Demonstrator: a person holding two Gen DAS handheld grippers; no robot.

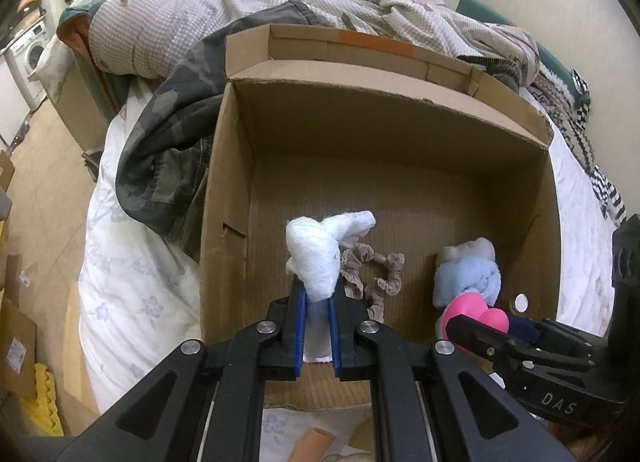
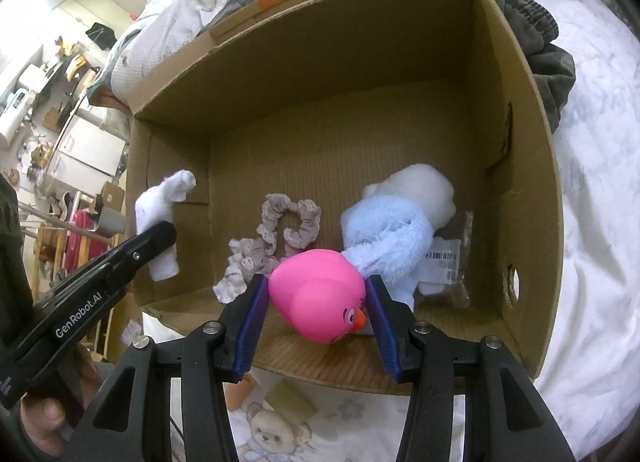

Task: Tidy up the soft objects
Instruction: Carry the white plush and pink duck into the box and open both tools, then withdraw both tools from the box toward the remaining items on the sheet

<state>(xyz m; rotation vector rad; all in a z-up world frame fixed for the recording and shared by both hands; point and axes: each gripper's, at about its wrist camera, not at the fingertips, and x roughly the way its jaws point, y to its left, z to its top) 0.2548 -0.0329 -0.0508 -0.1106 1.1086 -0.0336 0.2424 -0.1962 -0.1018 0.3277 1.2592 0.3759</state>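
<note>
On the bed (image 1: 132, 282), the white sock (image 1: 316, 258) points into the box (image 1: 384, 165).

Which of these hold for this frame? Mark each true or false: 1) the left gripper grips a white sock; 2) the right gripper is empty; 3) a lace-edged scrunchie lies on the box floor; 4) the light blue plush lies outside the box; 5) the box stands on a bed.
1. The left gripper grips a white sock. True.
2. The right gripper is empty. False: it is closed on a pink duck toy.
3. A lace-edged scrunchie lies on the box floor. True.
4. The light blue plush lies outside the box. False: it lies inside the cardboard box, near a corner.
5. The box stands on a bed. True.
</note>
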